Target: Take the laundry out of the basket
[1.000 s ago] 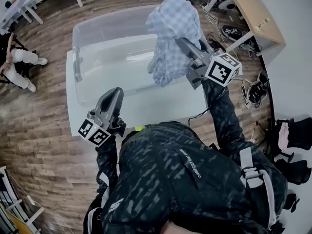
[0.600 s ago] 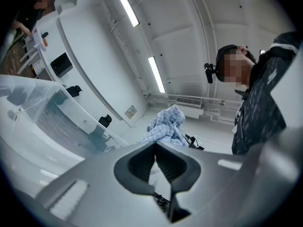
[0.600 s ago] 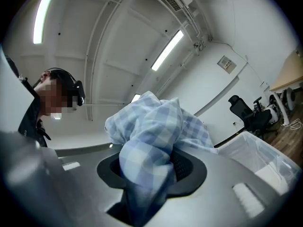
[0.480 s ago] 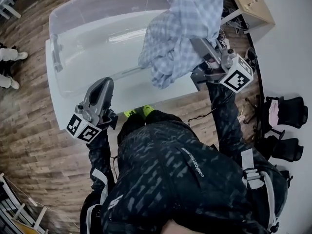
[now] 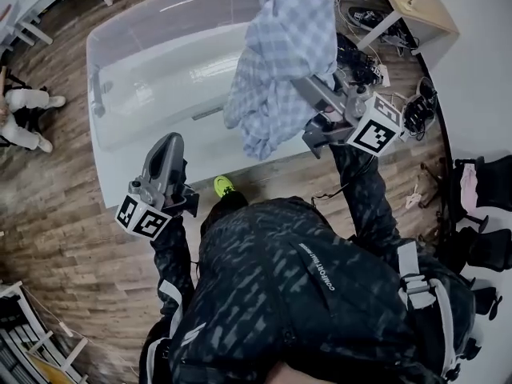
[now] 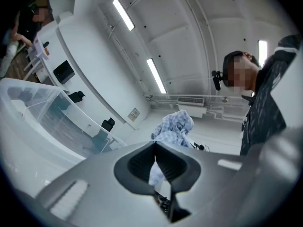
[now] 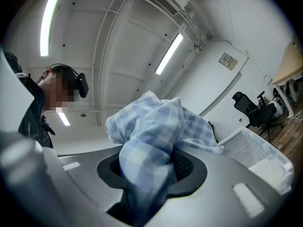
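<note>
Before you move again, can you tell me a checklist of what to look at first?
1. Right gripper shut on the checked cloth: ok.
2. Cloth bunched deep between the jaws, not just a corner: ok.
3. Left gripper shut with nothing in it: ok.
4. Left gripper apart from the cloth: ok.
5. Cloth's bottom edge clear of the bin: cannot tell.
6. More laundry in the bin: cannot tell, the cloth hides part.
</note>
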The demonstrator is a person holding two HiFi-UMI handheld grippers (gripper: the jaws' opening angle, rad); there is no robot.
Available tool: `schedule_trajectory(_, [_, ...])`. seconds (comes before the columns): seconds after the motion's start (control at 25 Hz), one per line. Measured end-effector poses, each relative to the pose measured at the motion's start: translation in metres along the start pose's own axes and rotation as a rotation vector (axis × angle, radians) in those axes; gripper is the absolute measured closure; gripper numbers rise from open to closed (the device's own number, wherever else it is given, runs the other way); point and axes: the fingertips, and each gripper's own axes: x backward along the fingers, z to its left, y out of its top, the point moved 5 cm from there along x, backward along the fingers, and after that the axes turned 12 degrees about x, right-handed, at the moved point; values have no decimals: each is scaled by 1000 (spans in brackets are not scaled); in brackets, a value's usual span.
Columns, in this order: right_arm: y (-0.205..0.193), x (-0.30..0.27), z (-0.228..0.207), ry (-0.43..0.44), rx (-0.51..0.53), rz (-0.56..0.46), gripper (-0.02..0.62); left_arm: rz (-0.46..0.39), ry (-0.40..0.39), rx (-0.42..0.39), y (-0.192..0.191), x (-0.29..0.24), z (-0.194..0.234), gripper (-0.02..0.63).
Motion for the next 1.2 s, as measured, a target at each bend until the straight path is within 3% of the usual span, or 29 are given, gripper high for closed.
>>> schedule_trajectory(0.56, [-16,134,34,73,-107,53,422,-21,96,-25,-109,5,-107,595])
schedule_trajectory(0.84, [-26,207,45,104,-175,85,419,-28,143,8,-178,9,-164,597])
schedule_trajectory(1.2, [-39,216,45,90,-237,75,417,-10,155,-24,-184,8,-187,595])
